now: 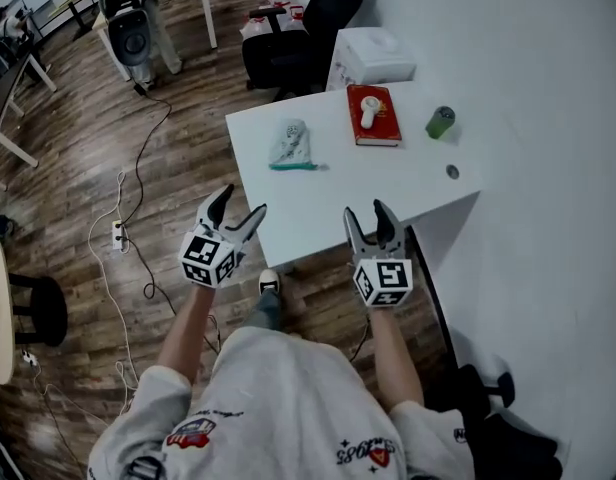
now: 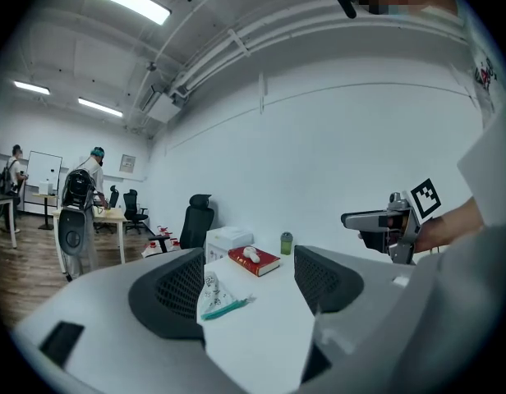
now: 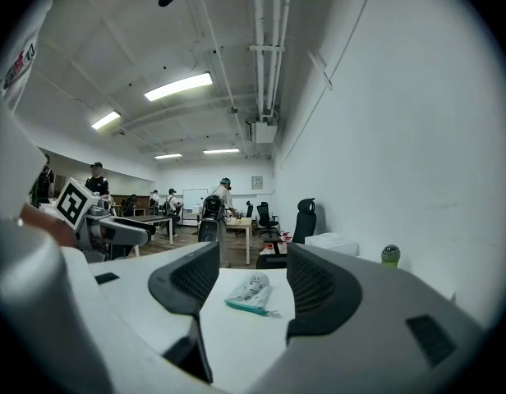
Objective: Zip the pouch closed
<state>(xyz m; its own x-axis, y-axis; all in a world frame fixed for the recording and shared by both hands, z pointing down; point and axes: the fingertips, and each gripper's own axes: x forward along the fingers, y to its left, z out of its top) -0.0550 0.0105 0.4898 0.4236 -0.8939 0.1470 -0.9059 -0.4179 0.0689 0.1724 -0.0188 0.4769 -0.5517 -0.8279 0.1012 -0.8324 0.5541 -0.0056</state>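
Note:
A small pale patterned pouch (image 1: pixel 290 145) with a teal zipper edge lies flat on the white table (image 1: pixel 328 208), toward its far left side. It also shows between the jaws in the left gripper view, pouch (image 2: pixel 213 297), and in the right gripper view, pouch (image 3: pixel 251 292). My left gripper (image 1: pixel 239 204) hovers open off the table's near left corner, with nothing between its fingers. Open and empty too, my right gripper (image 1: pixel 366 217) is held over the table's near edge. Both are well short of the pouch.
A red book (image 1: pixel 373 114) with a white object on it and a green cup (image 1: pixel 440 121) sit at the table's far side. A white box (image 1: pixel 372 56) and black office chair (image 1: pixel 310 28) stand behind. Cables (image 1: pixel 118 238) run over the wooden floor at left. People stand far off.

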